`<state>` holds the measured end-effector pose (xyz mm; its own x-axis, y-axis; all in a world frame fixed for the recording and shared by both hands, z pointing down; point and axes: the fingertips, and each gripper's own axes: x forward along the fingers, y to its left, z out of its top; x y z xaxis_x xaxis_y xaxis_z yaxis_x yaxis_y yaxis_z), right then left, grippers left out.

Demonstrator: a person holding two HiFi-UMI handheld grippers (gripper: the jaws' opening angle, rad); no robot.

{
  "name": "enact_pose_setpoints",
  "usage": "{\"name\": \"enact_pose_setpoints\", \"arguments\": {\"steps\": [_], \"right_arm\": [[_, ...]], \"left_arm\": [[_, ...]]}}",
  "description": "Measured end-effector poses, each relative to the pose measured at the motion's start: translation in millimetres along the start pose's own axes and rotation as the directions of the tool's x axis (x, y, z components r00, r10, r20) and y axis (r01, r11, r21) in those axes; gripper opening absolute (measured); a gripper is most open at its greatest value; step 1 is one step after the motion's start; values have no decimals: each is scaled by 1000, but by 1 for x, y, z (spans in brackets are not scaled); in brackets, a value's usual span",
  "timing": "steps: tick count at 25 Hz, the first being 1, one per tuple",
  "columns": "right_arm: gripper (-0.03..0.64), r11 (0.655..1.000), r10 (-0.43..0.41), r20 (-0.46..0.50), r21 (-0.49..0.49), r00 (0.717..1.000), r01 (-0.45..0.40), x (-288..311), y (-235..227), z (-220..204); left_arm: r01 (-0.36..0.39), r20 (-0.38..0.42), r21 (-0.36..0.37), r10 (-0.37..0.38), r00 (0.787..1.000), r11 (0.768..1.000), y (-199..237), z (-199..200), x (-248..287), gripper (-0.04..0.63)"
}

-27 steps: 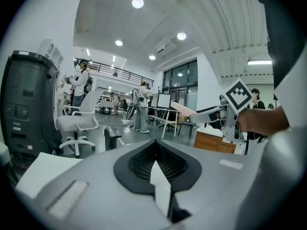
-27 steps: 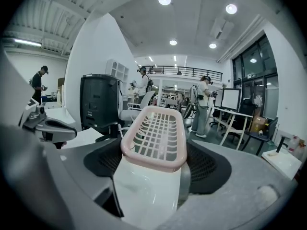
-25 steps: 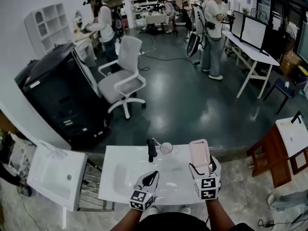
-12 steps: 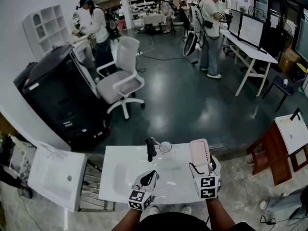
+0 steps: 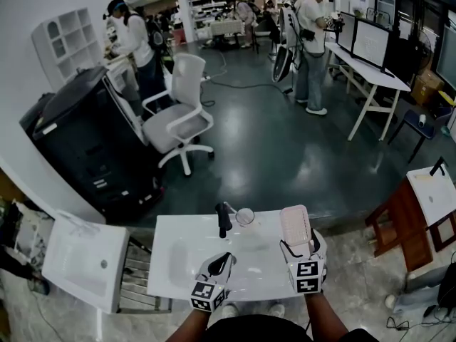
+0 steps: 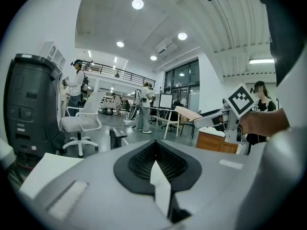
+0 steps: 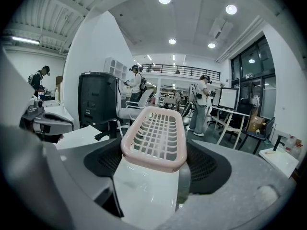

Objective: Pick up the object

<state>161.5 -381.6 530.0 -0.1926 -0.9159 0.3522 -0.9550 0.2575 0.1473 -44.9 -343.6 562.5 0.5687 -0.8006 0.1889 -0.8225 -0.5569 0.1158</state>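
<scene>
Head view first, and both claws are low over the white worktop (image 5: pixel 182 262), close in front of the person. Take the black tap (image 5: pixel 224 221) at the worktop's far edge as the marker. The right claw (image 5: pixel 298 248) sits to the right of that tap and nearer the person, and it's clamped on the pink basket (image 5: pixel 294 224). The basket stands up out of the jaws, its open grid side tipped away from the person and its top about level with the tap.

Over to the right gripper view: there's the basket again (image 7: pixel 156 133), rim and lattice filling the middle, wedged between two widely spread jaws, one dark pad on either side of it. It's off the surface, with the room showing past it.

The left claw (image 5: pixel 225 261) is just this side of the tap, a touch to its left. In the left gripper view the jaws are pressed together to a point, with nothing between them.

Right beside the tap on its right, there's a small round clear thing (image 5: pixel 245 217); I can't make out what it is. Beyond the tap across the dark floor stands a white office chair (image 5: pixel 182 112). Left of that is a big black cabinet (image 5: pixel 85 141). People are at work further back in the room.
</scene>
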Motion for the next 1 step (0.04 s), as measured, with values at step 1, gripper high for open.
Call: {"name": "enact_pose_setpoints", "arguments": {"steps": [1], "right_arm": [[417,1000,3,1,2,1000,-3,0,1,1]], "left_arm": [[-1,-1,0,1,1000,1000,0,0,0,18]]}}
